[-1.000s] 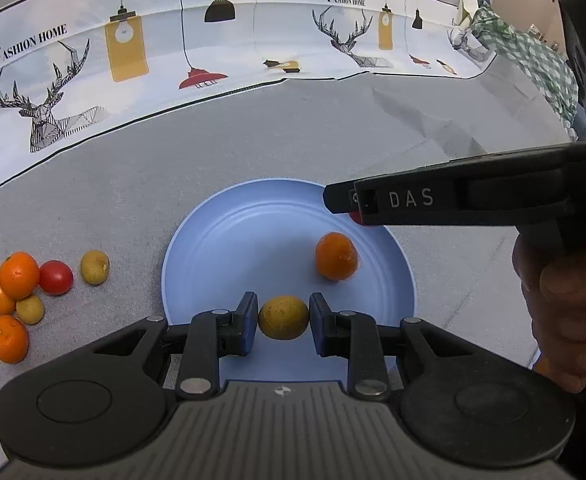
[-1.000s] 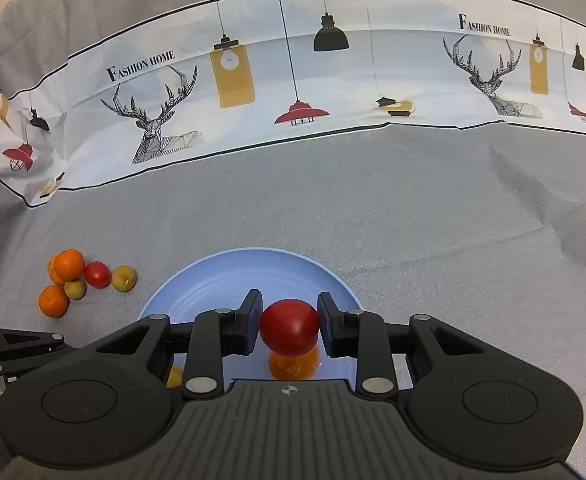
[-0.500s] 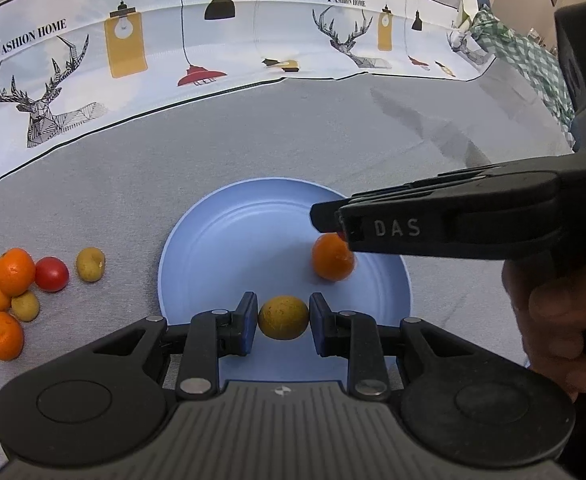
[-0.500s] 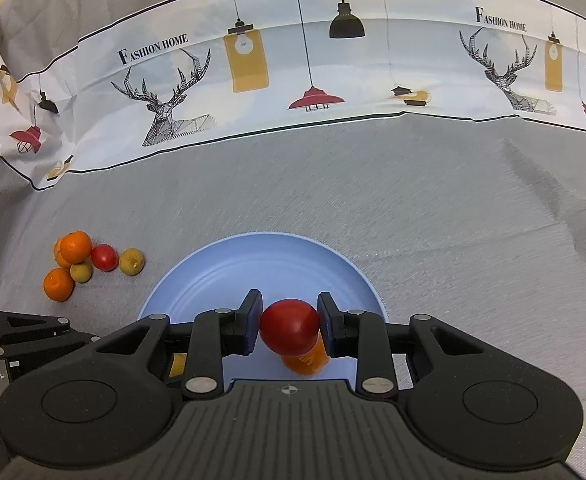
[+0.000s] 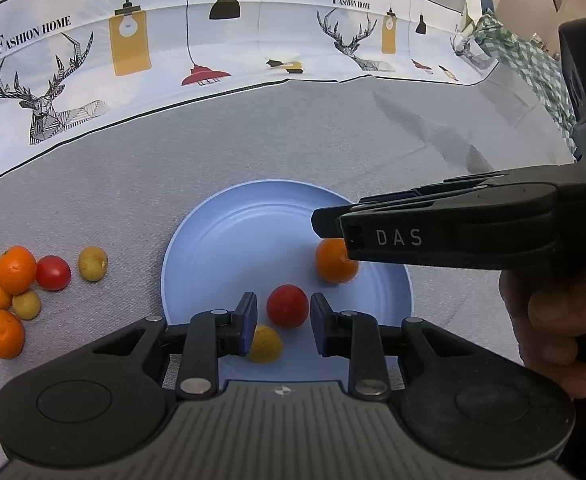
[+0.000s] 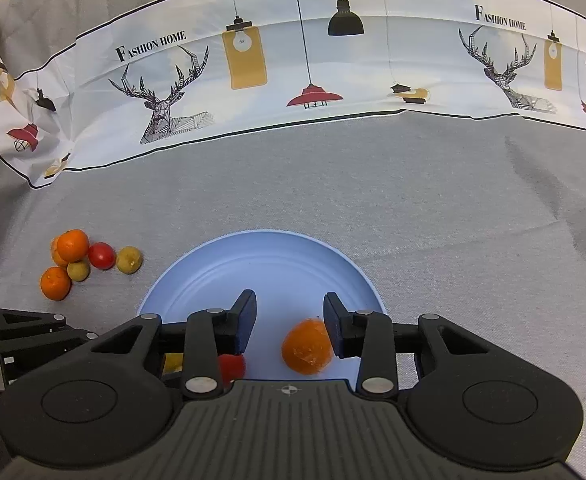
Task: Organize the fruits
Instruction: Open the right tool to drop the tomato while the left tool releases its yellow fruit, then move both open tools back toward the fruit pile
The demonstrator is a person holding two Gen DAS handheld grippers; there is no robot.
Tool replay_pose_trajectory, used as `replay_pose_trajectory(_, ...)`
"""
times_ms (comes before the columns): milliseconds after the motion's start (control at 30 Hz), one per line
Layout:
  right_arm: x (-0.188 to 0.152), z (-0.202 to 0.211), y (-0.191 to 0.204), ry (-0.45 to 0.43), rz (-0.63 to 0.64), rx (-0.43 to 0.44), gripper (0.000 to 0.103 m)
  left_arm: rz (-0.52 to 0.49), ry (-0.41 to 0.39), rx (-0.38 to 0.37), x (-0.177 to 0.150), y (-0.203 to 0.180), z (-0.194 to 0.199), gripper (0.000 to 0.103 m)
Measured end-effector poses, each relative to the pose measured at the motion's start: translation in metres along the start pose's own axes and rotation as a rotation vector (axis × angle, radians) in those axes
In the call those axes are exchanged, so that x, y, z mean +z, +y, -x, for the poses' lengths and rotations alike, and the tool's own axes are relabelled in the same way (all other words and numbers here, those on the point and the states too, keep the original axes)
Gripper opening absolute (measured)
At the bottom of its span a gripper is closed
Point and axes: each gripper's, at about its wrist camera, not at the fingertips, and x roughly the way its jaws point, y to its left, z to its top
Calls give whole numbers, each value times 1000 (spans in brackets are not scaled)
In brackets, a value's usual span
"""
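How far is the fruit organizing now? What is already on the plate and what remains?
Done: the round blue plate holds an orange mandarin, a red tomato and a small yellow fruit.
In hand: nothing; the left claw and right claw are both open.
Left: six fruits on the grey cloth: three orange mandarins, one red tomato and two yellow fruits.
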Motion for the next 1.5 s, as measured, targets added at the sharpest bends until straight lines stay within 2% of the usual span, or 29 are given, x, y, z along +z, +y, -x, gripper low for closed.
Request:
replay_pose_trajectory(667,0,-2,4,-2,30,-32,39,7,-5,5,3,3,1,32)
replay_pose_trajectory(1300,0,-1,2,-9,21,-27,39,9,-12,3,6,4,4,32)
replay_pose_trajectory(1500,1,-2,4,-17,8,-25,39,41,-42,37,10,14,11,28)
